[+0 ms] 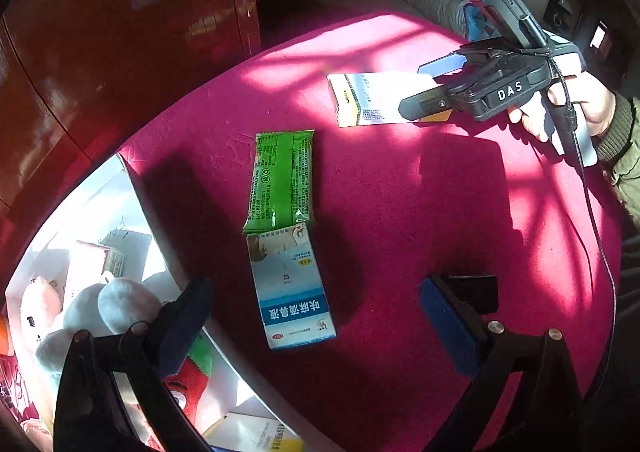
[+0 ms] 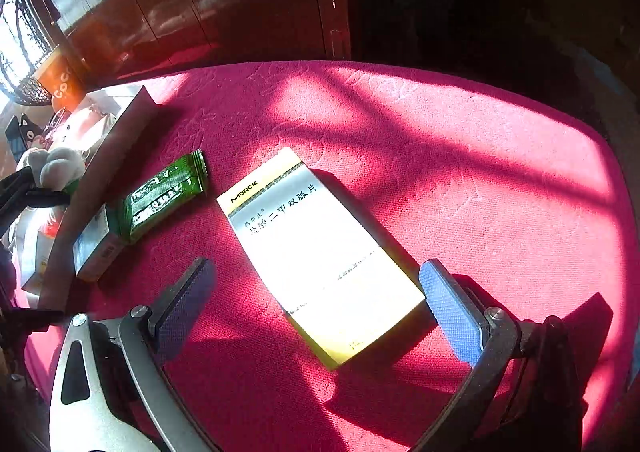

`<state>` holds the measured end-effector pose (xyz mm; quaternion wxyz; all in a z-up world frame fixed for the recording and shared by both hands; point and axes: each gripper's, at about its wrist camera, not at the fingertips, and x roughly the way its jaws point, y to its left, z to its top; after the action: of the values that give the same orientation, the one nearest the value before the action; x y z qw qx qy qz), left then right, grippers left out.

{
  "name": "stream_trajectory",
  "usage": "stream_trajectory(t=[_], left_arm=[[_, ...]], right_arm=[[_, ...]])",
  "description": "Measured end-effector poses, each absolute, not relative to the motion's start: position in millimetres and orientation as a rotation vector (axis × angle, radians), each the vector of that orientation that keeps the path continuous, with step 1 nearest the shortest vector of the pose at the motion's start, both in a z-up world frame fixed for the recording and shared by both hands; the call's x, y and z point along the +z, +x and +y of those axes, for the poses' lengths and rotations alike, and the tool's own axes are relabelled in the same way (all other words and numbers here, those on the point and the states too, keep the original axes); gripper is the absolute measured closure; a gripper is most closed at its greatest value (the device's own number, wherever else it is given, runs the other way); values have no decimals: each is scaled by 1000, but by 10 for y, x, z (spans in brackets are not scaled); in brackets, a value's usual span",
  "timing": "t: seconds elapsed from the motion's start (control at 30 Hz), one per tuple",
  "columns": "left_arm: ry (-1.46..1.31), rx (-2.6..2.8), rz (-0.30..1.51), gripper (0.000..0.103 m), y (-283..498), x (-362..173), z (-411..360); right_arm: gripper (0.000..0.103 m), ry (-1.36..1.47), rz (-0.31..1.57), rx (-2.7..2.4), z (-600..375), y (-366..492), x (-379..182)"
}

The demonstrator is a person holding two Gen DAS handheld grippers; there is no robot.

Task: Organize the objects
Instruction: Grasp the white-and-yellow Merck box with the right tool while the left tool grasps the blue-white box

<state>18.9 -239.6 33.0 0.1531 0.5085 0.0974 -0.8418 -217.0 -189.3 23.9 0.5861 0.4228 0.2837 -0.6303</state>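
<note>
- Nearest, the left gripper hangs with its jaws spread wide and empty above the near part of the red tablecloth, its left finger out over the white bin at the table's left edge.
- Just ahead between those fingers, a blue-and-white medicine box lies flat near the left edge, and a green packet overlaps its far end.
- Inside the bin sit a grey plush toy and some small boxes, hard to tell apart in the glare.
- Farther on, toward the middle of the table, a white-and-yellow medicine box lies flat in bright sunlight, well apart from the other two.
- Over it, the right gripper is open and holds nothing; its fingers straddle the box's near end, and I cannot tell whether they touch it.
- At the right edge, a hand in an olive sleeve holds that gripper's handle.
</note>
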Motion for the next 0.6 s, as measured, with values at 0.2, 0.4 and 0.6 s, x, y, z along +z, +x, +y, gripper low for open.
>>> stream_trajectory(t=[0.2, 0.4, 0.6], left_arm=[[1498, -2348, 273, 6, 105, 213, -2383], [1567, -2316, 239, 15, 26, 93, -2333], [1583, -2340, 297, 42, 64, 99, -2325]], right_arm=[[0, 824, 733, -1617, -2007, -2146, 248], [0, 850, 714, -1563, -2158, -2116, 212], [3, 813, 823, -1499, -1977, -1893, 48]])
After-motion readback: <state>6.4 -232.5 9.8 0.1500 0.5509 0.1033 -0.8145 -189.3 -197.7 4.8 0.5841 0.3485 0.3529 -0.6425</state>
